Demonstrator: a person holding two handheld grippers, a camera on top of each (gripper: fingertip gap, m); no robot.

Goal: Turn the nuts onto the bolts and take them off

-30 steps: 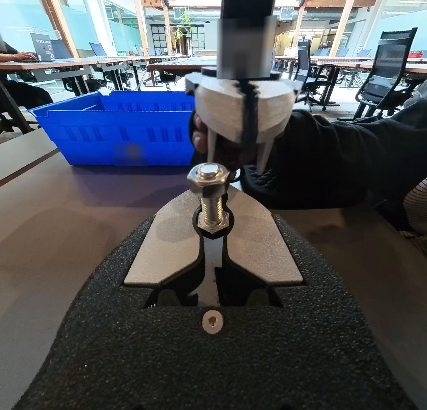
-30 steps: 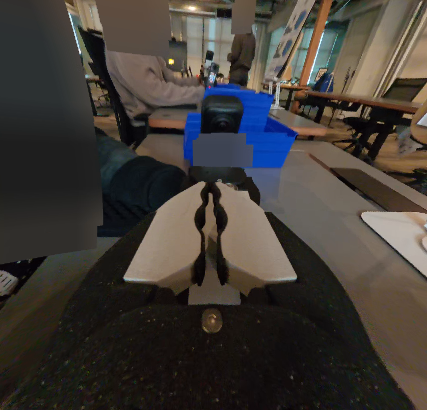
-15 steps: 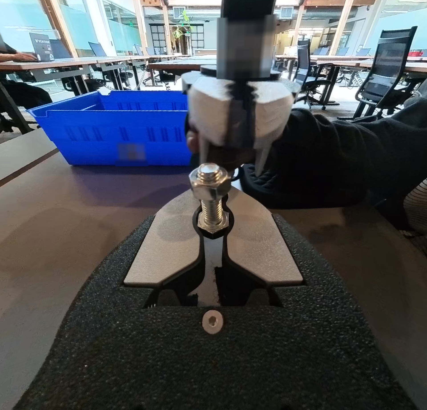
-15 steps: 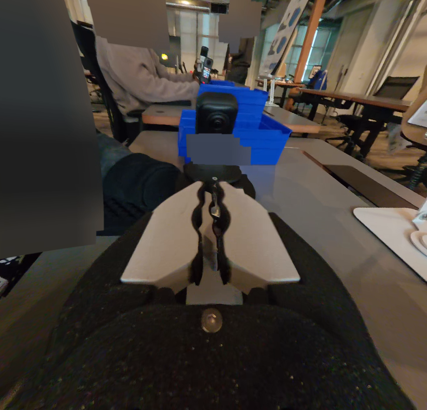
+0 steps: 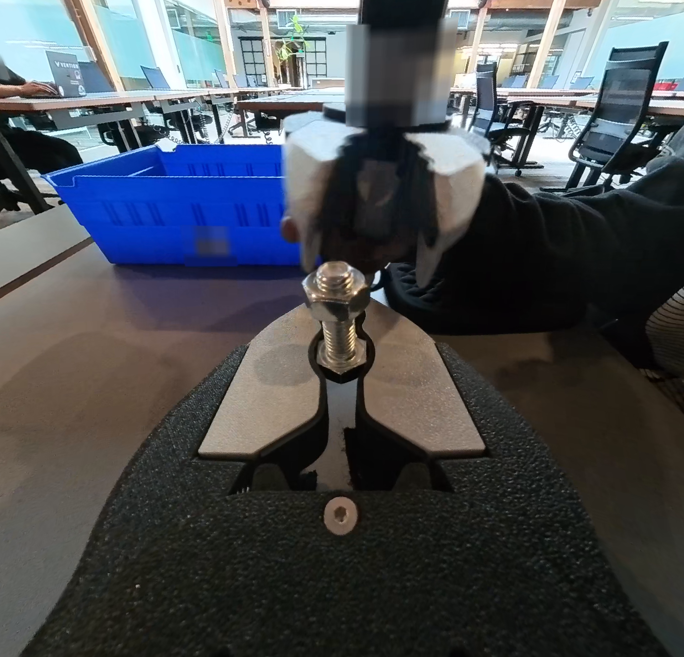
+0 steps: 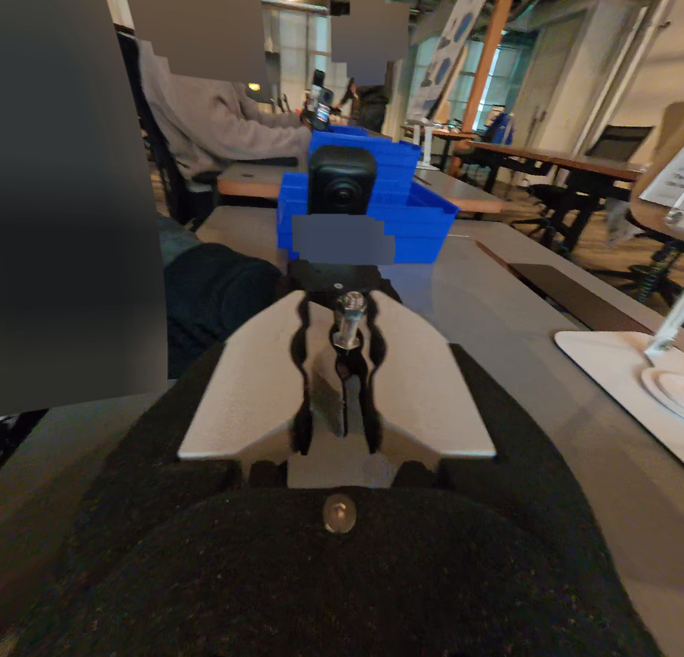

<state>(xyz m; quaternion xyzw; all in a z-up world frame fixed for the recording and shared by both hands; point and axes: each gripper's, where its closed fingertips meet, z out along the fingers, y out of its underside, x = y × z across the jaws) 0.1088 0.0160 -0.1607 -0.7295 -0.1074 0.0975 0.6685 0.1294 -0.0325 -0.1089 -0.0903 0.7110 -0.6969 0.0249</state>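
In the left wrist view, a shiny bolt [image 5: 338, 330] is seen in the middle of the frame, standing upright. Its head is held tight at the tips of the left gripper [image 5: 340, 361], whose two grey fingers [image 5: 275, 387] are closed in around it. A silver nut [image 5: 336, 300] is seen near the top of the bolt, with a little of the thread poking out above it.

Just above and behind the nut, the right gripper [image 5: 366, 258] is seen pointing down from the top middle of the frame. Its white fingers [image 5: 309, 202] are spread wide apart, and nothing is held between them. The nut is not touched by them; one tip is just beside it on the left, a bit higher. A dark sleeve [image 5: 536, 261] is seen at the right of the frame.

In the right wrist view, the same bolt [image 6: 348, 326] and nut [image 6: 352, 304] are seen in the middle, between the open fingers [image 6: 259, 383] of the right gripper [image 6: 338, 306]. The bolt is closer to the right-hand finger.

A blue bin [image 5: 177, 210] is seen at the upper left of the left wrist view, resting on a grey table [image 5: 92, 343]. A white pad [image 6: 607, 372] is seen at the right edge of the right wrist view.
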